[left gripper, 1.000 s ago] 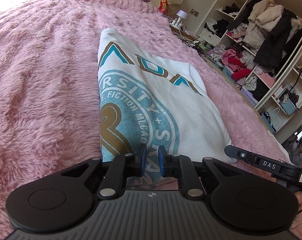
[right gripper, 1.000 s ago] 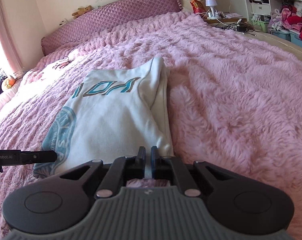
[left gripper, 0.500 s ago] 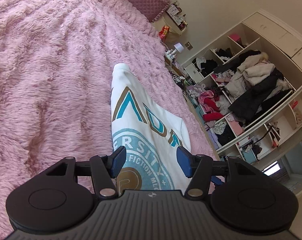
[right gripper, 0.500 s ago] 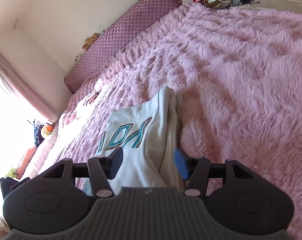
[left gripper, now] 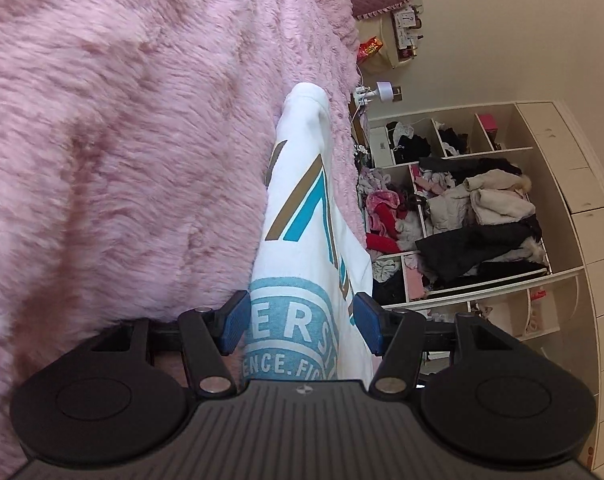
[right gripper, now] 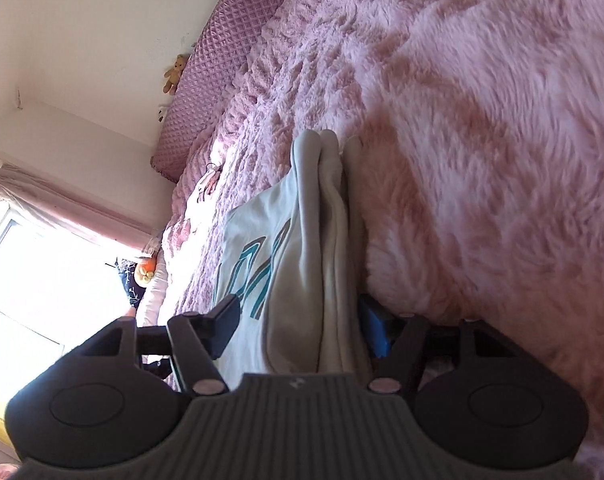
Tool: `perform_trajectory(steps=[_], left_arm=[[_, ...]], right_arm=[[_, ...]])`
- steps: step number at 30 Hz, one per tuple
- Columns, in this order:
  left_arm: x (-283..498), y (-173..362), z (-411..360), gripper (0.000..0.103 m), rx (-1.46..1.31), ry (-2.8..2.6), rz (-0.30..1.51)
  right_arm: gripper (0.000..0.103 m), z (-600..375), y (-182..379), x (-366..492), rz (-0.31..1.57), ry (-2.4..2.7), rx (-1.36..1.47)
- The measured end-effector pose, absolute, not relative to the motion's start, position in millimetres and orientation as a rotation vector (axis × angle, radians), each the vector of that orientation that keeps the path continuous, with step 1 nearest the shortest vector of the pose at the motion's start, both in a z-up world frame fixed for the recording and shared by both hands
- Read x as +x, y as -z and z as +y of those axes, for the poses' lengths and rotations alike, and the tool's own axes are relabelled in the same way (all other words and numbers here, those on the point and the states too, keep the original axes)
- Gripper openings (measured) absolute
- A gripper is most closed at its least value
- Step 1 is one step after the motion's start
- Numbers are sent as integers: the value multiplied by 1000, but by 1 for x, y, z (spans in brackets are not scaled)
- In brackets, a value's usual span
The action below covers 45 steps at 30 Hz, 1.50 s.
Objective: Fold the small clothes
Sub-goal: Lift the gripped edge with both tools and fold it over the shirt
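The left gripper stood wide apart, its two blue pads well clear of one another with nothing pinched between them; the cloth passed through the gap without either pad pressing it. The white printed sweatshirt lay folded into a long narrow strip on the fluffy pink blanket, running in the left wrist view from the gripper at 6 o'clock up toward 12 o'clock, with a teal round emblem bearing white letters nearest the pads and brown and teal stripes farther along. At 3 o'clock in that view stood open cream shelving crammed with heaped clothes, among them a black coat and pale fleeces, and at 1 o'clock a small white lamp and a red snack bag sat near the wall. The right gripper was likewise spread wide and held nothing, its pads either side of the sweatshirt's stacked folded edges, whose layers showed as pale ridges running toward 12 o'clock. In the right wrist view the teal lettering appeared at 9 o'clock of those edges, the pink blanket filled the frame from 12 to 4 o'clock, a quilted mauve headboard ran at 11 o'clock with a small teddy bear against it, and a bright window with a pink curtain showed at 9 o'clock.
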State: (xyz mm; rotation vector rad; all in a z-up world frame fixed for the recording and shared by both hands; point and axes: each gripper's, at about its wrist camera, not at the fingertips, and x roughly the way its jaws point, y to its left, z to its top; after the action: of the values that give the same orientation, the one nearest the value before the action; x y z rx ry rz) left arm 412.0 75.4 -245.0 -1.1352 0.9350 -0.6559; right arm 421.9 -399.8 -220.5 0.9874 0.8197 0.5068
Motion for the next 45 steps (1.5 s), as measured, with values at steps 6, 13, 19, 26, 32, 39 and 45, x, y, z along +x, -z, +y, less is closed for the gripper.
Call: perform_trajectory(steps=[6,13,19,26,32,39,45], left_arm=[[434,246,53,72,-1097,669,968],[458,249,27,73,-1076,669,1040],[461,241,15,63,-1005,715,1059],[452,220,15,33,-970,673,1041],[441,175,16,32,-926,711,992],[401,124,64,32,-951,705,908],[347,93,115,32,-911,652,859]], right_arm=[[72,-390,223,442,815,-553,1014],[76,-379,228,457,826,-545,1019],[40,-372,222,456,838,-512,939],[24,-361,196,451,827,-429,843],[23,-351,146,439,784,-470,811],[21,-318,87,417,739,-558,779],[20,-261,53,390,734,-666,762]])
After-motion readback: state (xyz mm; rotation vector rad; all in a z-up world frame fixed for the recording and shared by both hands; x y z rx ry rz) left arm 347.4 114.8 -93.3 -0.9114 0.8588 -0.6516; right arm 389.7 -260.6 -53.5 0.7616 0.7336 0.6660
